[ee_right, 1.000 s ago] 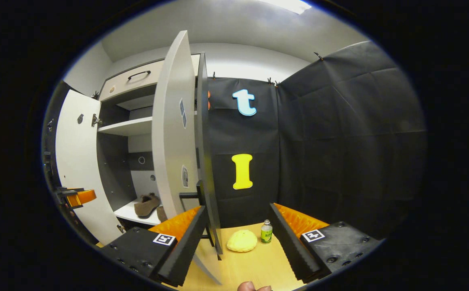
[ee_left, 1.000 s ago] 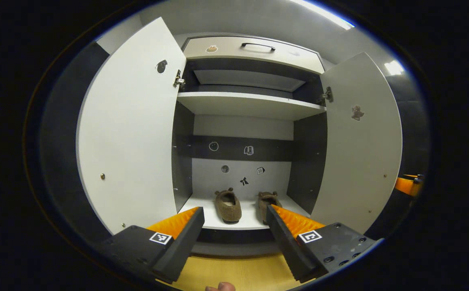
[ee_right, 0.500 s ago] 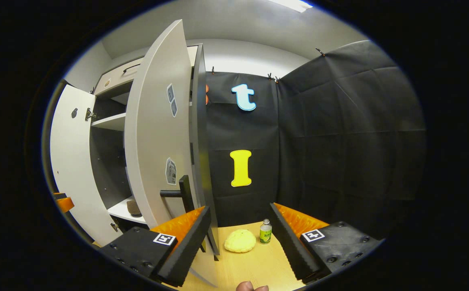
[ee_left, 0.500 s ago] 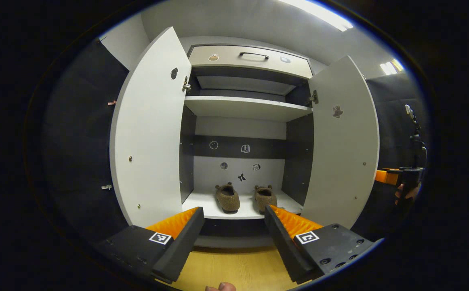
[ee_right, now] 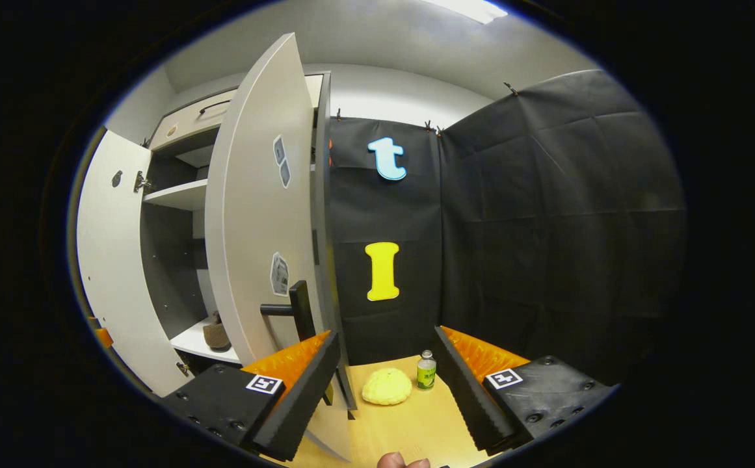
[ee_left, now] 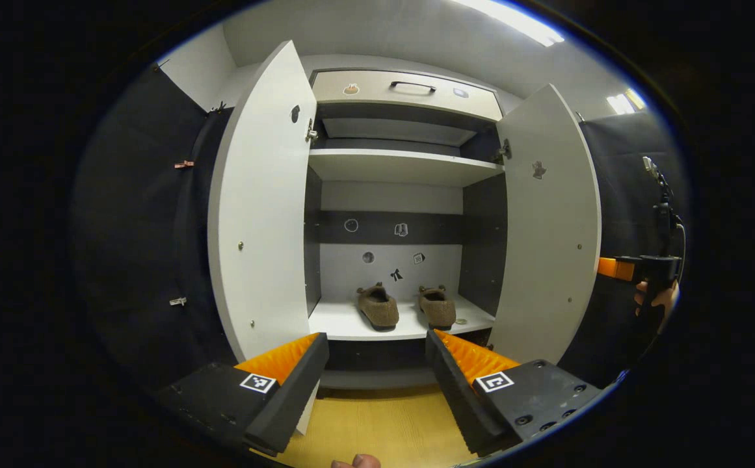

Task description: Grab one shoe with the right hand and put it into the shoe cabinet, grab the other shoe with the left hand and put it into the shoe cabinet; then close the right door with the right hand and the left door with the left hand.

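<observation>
Two brown fuzzy shoes, one on the left (ee_left: pixel 378 307) and one on the right (ee_left: pixel 436 306), stand side by side on the bottom shelf (ee_left: pixel 344 323) of the open shoe cabinet. My left gripper (ee_left: pixel 377 370) is open and empty, well back from the shelf. The left door (ee_left: pixel 263 201) and right door (ee_left: pixel 549 221) both stand open. In the right gripper view my right gripper (ee_right: pixel 387 380) is open, just right of the right door (ee_right: pixel 257 208) and its black handle (ee_right: pixel 296 304). One shoe (ee_right: pixel 216 335) peeks past that door. The right gripper (ee_left: pixel 640 268) also appears beyond the right door in the left gripper view.
A yellow sponge-like lump (ee_right: pixel 387 386) and a small green bottle (ee_right: pixel 426 371) sit on the wooden floor (ee_right: pixel 410 426) beside the cabinet. A drawer with a black handle (ee_left: pixel 411 85) tops the cabinet. An upper shelf (ee_left: pixel 403 166) spans it.
My left gripper has pulled back from the cabinet, so the shoes and shelf look smaller. The right gripper has come closer to the right door's outer face, hiding most of the cabinet's inside.
</observation>
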`<state>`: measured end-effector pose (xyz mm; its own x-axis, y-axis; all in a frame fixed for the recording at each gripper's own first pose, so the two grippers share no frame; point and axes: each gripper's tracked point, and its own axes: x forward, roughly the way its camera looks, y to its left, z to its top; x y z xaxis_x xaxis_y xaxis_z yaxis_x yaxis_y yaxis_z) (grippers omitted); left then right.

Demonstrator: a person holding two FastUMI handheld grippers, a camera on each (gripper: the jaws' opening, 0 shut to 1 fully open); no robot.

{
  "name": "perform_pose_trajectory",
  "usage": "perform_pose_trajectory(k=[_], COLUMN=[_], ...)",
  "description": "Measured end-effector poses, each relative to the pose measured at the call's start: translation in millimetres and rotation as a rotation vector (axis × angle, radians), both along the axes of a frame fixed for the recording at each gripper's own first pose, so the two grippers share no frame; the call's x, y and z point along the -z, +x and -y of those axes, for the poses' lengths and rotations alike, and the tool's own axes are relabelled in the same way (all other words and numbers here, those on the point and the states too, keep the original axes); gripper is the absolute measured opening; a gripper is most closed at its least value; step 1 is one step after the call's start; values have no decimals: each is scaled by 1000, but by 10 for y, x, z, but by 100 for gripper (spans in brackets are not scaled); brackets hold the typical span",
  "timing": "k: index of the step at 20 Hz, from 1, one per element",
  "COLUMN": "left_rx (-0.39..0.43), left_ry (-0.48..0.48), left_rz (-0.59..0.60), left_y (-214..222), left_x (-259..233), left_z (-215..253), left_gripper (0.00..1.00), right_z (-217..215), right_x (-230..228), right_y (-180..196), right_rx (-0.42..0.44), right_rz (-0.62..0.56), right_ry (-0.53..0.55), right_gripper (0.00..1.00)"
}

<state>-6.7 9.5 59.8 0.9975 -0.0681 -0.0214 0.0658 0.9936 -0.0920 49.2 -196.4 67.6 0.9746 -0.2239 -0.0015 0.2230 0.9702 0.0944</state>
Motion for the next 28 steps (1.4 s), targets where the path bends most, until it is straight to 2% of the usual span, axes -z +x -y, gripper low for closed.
perform_pose_trajectory(k=[9,20,28], left_rx=[-11,-79,-133], left_ry=[-11,-27,-35], left_rz=[-8,-25,-30], left_y=[-100,-207,-305], left_x=[86,156,164], left_z=[-209,-559,-915], left_gripper=[96,96,96], right_z=[-589,-1494,-1819], right_x=[5,62,70], right_y=[65,470,804], right_rx=[-84,-250,-276], right_rz=[7,-16,-15], right_ry=[-3,-18,-31], right_gripper=[97,98,97])
